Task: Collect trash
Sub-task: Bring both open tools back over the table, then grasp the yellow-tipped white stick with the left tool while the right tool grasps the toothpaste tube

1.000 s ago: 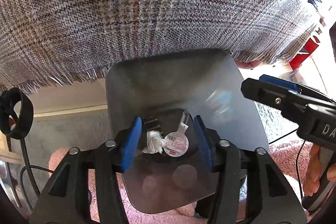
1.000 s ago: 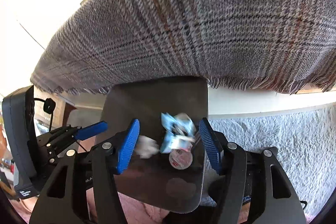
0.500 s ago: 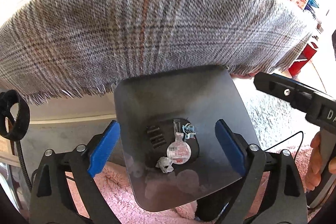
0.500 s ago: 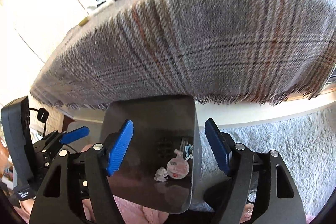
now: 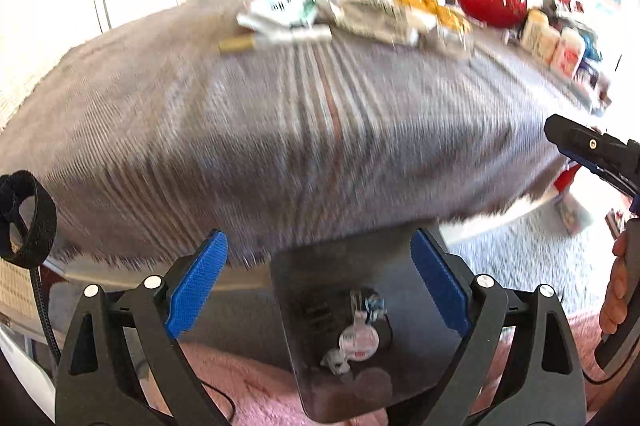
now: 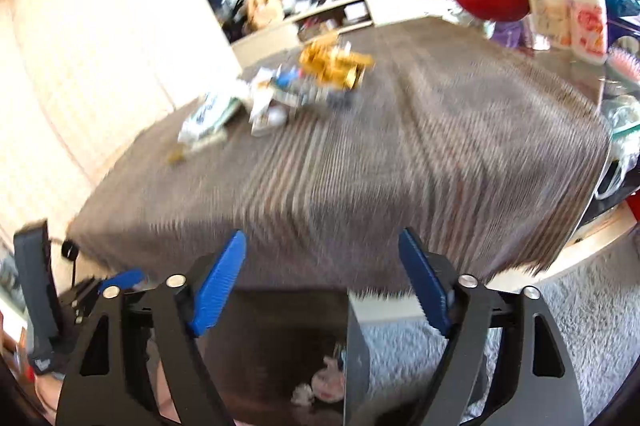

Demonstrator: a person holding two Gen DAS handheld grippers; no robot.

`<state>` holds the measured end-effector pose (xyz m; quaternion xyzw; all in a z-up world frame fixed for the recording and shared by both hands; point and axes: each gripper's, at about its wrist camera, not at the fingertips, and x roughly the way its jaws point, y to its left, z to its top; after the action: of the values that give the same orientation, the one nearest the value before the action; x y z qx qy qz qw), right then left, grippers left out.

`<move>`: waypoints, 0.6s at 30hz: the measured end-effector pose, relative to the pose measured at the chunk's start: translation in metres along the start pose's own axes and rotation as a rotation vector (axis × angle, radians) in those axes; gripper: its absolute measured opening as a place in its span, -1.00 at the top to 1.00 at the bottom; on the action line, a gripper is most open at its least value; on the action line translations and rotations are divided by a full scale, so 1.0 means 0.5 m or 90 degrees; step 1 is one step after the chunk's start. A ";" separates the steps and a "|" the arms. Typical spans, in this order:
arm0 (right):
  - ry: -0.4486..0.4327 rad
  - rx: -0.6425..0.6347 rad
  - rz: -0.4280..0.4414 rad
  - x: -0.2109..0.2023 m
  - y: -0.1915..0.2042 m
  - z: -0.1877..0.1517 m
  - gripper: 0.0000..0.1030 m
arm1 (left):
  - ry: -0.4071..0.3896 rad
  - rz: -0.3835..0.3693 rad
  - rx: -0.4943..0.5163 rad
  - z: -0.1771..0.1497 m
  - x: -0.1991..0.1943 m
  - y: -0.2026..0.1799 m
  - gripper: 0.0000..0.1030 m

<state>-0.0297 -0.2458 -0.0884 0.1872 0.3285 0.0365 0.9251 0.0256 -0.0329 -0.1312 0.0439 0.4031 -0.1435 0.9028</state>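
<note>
Left gripper (image 5: 318, 282) wide, nothing between pads. Right gripper (image 6: 322, 280) also wide and empty, jaws just been opening. Dark bin (image 5: 416, 282) below the cloth (image 5: 280, 130) edge, holding a round lid (image 5: 359, 339), white wad (image 5: 335, 360) and other scraps. More wrappers (image 6: 276, 98) on top of cloth, far side.

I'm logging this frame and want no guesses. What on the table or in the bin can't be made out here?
- Trash pile on the tablecloth: motion blur in both wrist views smears the wrappers; no print readable.
- Bin contents: the round lid and crumpled scrap are too small to identify.
- Bin's near rim: cut off by the frame's bottom edge, right wrist view.
</note>
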 end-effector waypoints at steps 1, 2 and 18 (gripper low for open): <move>-0.005 -0.001 -0.002 0.002 0.005 0.012 -0.59 | -0.007 -0.001 -0.004 0.010 -0.003 0.004 -0.71; -0.010 -0.006 -0.009 0.005 0.012 0.027 -0.59 | -0.014 -0.003 -0.007 0.022 -0.008 0.008 -0.71; 0.018 -0.129 0.028 0.143 0.137 0.143 -0.58 | -0.058 0.020 -0.004 0.161 0.053 0.077 -0.71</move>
<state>0.0745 -0.1918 -0.0545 0.0991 0.3318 0.0929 0.9335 0.1113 -0.0178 -0.0979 0.0405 0.3610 -0.1298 0.9226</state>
